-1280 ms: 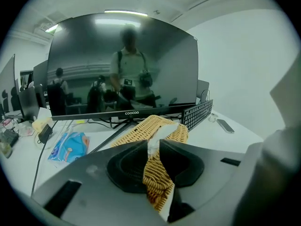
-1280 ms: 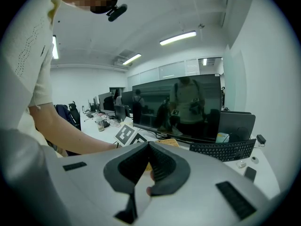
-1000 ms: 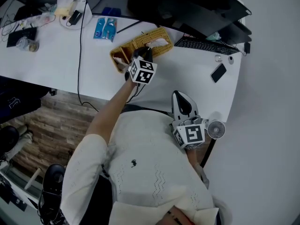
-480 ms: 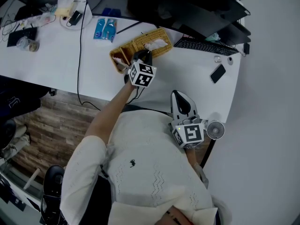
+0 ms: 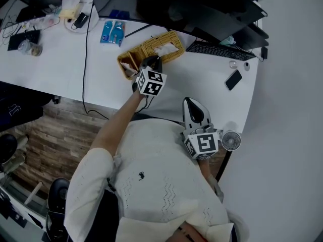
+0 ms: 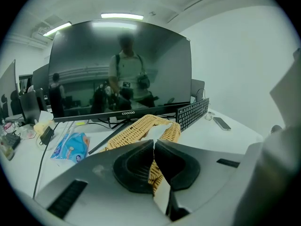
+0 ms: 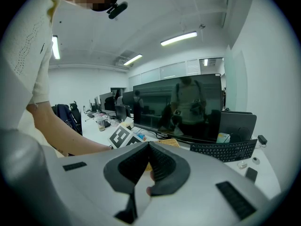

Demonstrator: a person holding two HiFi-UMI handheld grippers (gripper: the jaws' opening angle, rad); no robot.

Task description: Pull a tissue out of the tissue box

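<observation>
A woven wicker tissue box (image 5: 143, 48) lies slanted on the white desk, with a white tissue (image 5: 164, 49) sticking out of its top slot. My left gripper (image 5: 153, 61) hovers over the box's near half. In the left gripper view its jaws meet (image 6: 154, 146) right where the tissue (image 6: 158, 130) tapers down to them, above the wicker (image 6: 134, 128), so it looks shut on the tissue's tip. My right gripper (image 5: 190, 104) is held back near the person's body at the desk's front edge, shut (image 7: 148, 147) with nothing in it.
A large dark monitor (image 6: 117, 65) stands behind the box, and a black keyboard (image 5: 219, 50) lies to its right. A phone (image 5: 233, 78), a blue packet (image 5: 112, 32), a black cable (image 5: 86, 59) and a small fan (image 5: 231, 141) are also around.
My left gripper has drawn back a little toward the person, staying over the box. The right gripper has barely moved.
</observation>
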